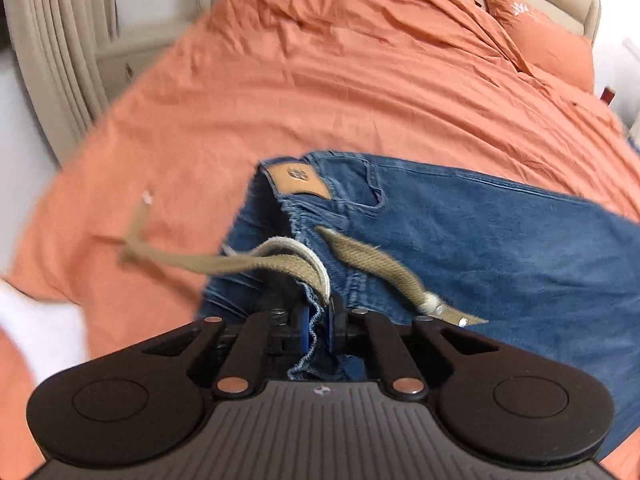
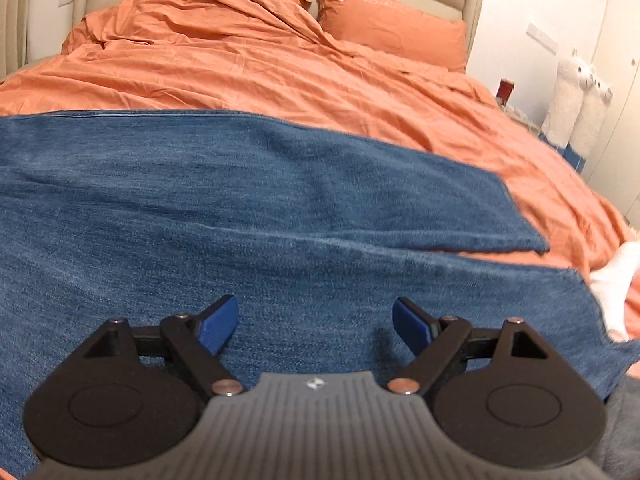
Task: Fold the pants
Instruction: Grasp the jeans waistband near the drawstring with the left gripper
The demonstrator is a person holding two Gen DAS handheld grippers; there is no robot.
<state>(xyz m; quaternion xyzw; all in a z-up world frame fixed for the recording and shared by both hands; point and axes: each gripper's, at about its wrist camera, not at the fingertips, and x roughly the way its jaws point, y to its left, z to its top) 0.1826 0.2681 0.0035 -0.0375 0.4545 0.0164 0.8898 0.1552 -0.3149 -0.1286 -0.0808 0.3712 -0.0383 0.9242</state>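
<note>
While the blue jeans (image 2: 280,208) lie spread across the orange bedspread (image 2: 280,68) | left gripper (image 1: 319,322): clamped on frayed waistband denim beside the tan drawstring (image 1: 372,264) | right gripper (image 2: 315,322): jaws wide apart, empty, above the legs.

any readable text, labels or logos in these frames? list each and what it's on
No readable words in either view.
Leather patch on the jeans waistband: embossed mark, blurred.
Pillow: white print, no letters legible.
Small emblem on each gripper body: a symbol only.
</note>
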